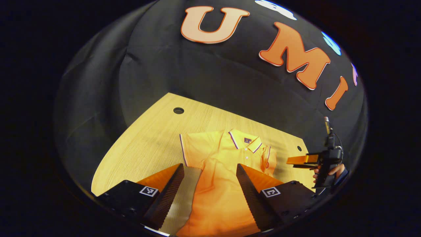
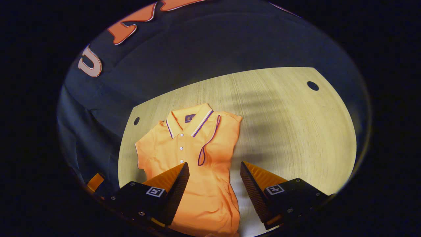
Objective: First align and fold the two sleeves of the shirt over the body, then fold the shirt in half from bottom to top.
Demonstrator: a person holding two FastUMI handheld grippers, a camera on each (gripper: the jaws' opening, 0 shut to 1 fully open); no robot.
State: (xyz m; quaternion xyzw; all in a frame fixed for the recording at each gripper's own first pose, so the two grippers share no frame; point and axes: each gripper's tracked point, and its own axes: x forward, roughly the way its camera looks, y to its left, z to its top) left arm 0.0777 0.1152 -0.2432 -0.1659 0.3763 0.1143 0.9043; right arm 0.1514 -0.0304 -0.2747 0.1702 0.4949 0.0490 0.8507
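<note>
An orange polo shirt lies flat on the wooden table, collar toward the wall. In the right gripper view the shirt has one sleeve folded over its body, and the other sleeve spreads out at the left. My left gripper hovers open above the shirt's lower body, holding nothing. Above the shirt's right edge my right gripper is open too, with nothing between its fingers. It also appears in the left gripper view as the right gripper, held by a hand beside the folded sleeve.
The table has bare wood to the right of the shirt. Small round holes sit near its far corners. Black cloth walls close in behind and at the sides.
</note>
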